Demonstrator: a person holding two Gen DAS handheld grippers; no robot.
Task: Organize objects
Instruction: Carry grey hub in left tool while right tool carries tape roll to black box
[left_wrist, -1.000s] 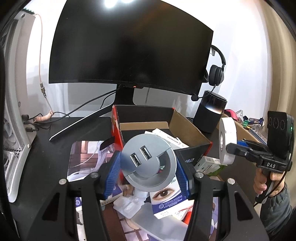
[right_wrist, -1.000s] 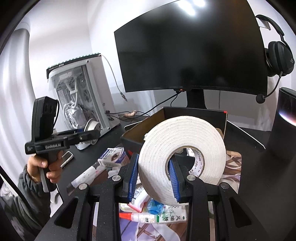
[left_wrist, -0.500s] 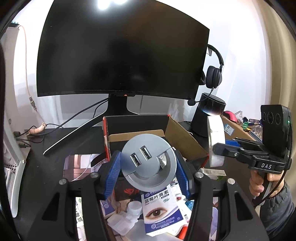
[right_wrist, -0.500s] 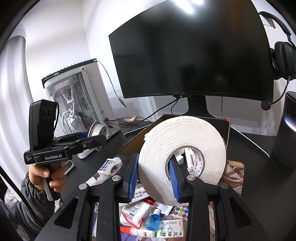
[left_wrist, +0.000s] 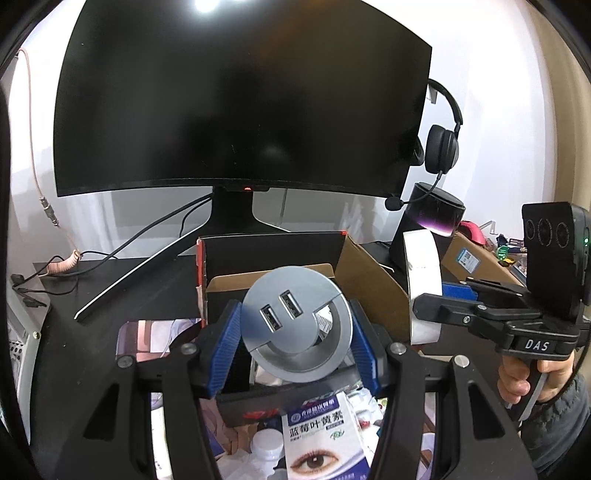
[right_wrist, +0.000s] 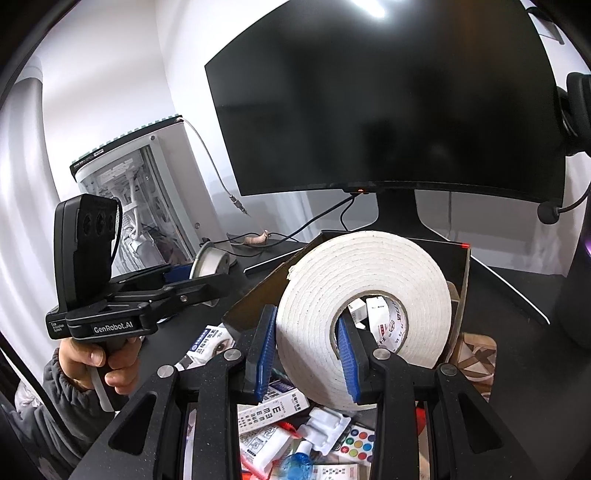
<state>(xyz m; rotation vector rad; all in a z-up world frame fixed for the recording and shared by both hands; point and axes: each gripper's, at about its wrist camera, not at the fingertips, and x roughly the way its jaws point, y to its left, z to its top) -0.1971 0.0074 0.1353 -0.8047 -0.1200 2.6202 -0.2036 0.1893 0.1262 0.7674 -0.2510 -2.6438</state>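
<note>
**Both tongs loaded, box just ahead**

Nearest us, the left gripper (left_wrist: 293, 345) pinches a round silver USB hub disc (left_wrist: 295, 325) edge to edge between its blue pads. The right gripper (right_wrist: 306, 354) clamps a thick white foam tape roll (right_wrist: 364, 314), one pad through the core. Beyond both, the open black-and-brown cardboard box (left_wrist: 365, 291) waits. Best, I'd say: carry each clear over the rim, lower, then release one at a time.

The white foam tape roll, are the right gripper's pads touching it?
Touching. The right wrist view shows the right gripper clamping the white foam tape roll's wall between both blue pads.
</note>
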